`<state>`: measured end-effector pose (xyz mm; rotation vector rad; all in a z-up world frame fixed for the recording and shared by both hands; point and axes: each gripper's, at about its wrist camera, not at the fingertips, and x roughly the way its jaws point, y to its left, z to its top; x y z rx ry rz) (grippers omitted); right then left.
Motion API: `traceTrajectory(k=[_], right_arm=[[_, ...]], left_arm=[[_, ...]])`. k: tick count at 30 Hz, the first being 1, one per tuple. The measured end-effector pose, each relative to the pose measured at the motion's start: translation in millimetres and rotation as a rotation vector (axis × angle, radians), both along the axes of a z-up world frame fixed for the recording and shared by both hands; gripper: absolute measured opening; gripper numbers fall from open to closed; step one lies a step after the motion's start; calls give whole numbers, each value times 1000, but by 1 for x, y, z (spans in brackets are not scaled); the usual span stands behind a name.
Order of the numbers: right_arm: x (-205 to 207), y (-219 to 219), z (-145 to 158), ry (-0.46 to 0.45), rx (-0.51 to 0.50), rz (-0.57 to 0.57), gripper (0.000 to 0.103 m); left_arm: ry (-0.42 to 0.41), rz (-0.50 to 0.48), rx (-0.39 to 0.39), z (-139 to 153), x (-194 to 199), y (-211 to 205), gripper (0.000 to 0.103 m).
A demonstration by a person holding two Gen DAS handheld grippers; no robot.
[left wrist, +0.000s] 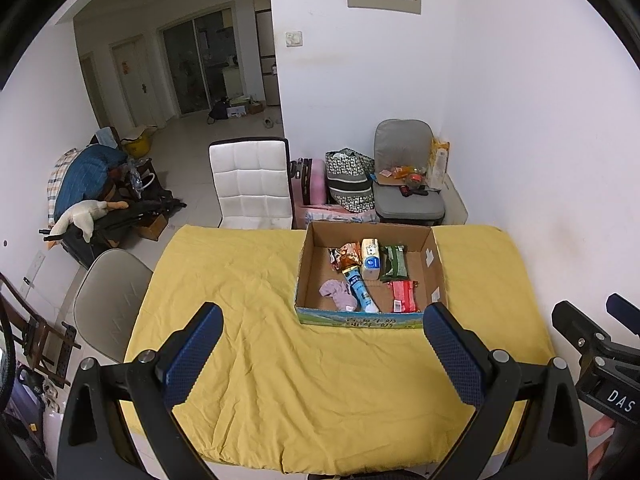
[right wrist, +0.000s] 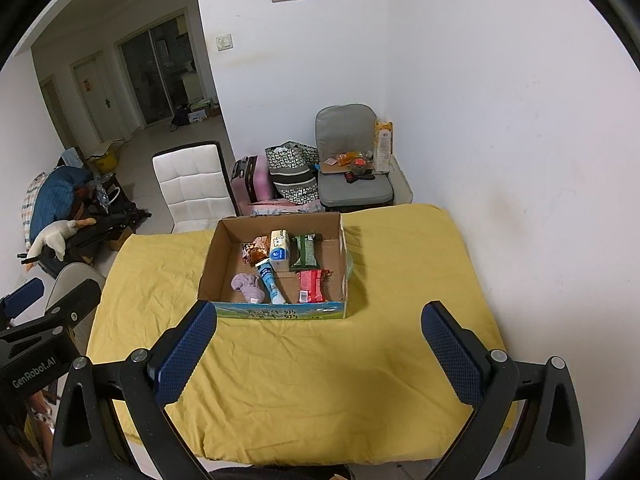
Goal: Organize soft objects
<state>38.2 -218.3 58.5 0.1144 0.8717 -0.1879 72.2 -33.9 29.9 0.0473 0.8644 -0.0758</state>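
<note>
Both tools are hanging released over the near part of the tabletop, which is wearing a yellow cloth: I am holding my left tool with its blue pads spread wide and gripping nothing, and my right tool is gaping the same way, empty. Ahead of them the cardboard box is sitting on the cloth, well apart from both. Inside it the soft things are lying together: a lilac cloth bundle at the near left, a blue and white tube just beside it, a red packet at the near right, and behind them an orange snack bag, a white tissue pack and a green packet.
</note>
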Motion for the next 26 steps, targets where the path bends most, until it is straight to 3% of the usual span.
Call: traceTrajectory(k=[26], right_arm=[[-1,-4,5,-9,-15,7,103]], left_arm=[[-10,6,-7,7,-2,2,103]])
